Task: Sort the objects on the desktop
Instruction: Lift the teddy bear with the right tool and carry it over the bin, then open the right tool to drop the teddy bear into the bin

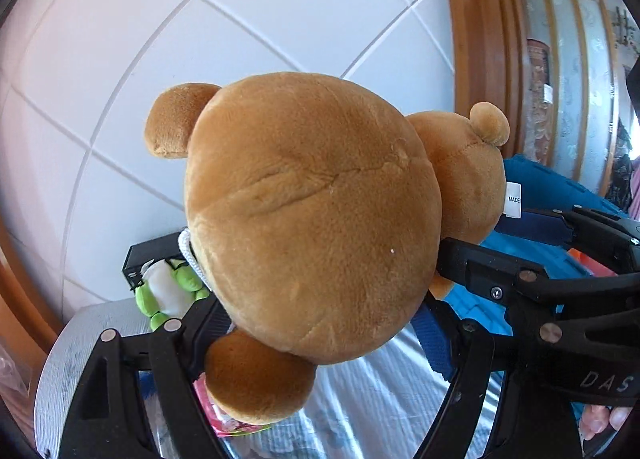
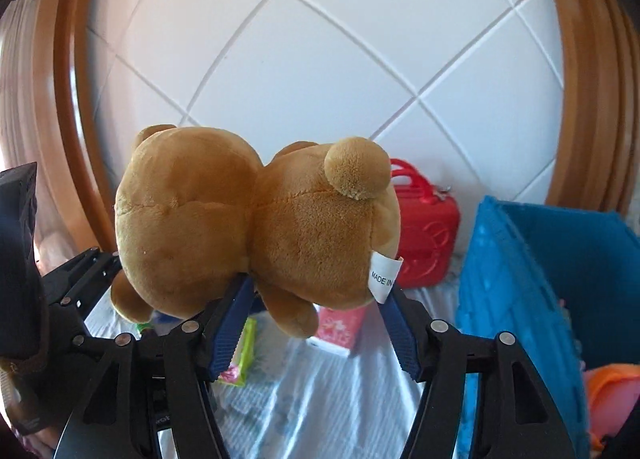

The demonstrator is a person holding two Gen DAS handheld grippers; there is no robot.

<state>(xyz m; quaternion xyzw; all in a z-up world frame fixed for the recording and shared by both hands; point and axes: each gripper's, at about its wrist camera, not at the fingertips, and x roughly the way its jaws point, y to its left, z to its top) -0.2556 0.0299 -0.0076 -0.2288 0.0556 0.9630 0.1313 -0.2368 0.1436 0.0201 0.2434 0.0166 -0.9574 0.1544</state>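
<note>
Bear: I have the bear (image 1: 312,219) up in the air between both grippers, back toward the cameras, head on the left side and rump with its white tag (image 2: 383,277) on the right.
Left gripper: the left gripper (image 1: 320,323) has its jaws set wide around the head; I see both blue pads against the plush, so I read it as holding the bear.
Right gripper: the right gripper (image 2: 316,323) clamps the lower body at a middling width, pads (image 2: 230,329) pressed into the underside near the tag.
Bin: the blue bin (image 2: 560,279) stands to the right, just beside the bear's rump, and something orange lies in it. My guess is that the bear goes there.
Table: a red case (image 2: 428,231) sits against the tiled wall, a pink box (image 2: 340,327) and a green packet (image 2: 244,355) lie on the striped cloth below, and a green toy (image 1: 168,291) lies off to the left.
Risk, slip: the plush is soft and round, so I judge either grip could creep off if one hand outruns the other.
Risk, snag: a low swing could catch a leg on the bin wall or knock the red case.
Risk, release: if one side lets go first, the bear may swing and drop short of the bin.
</note>
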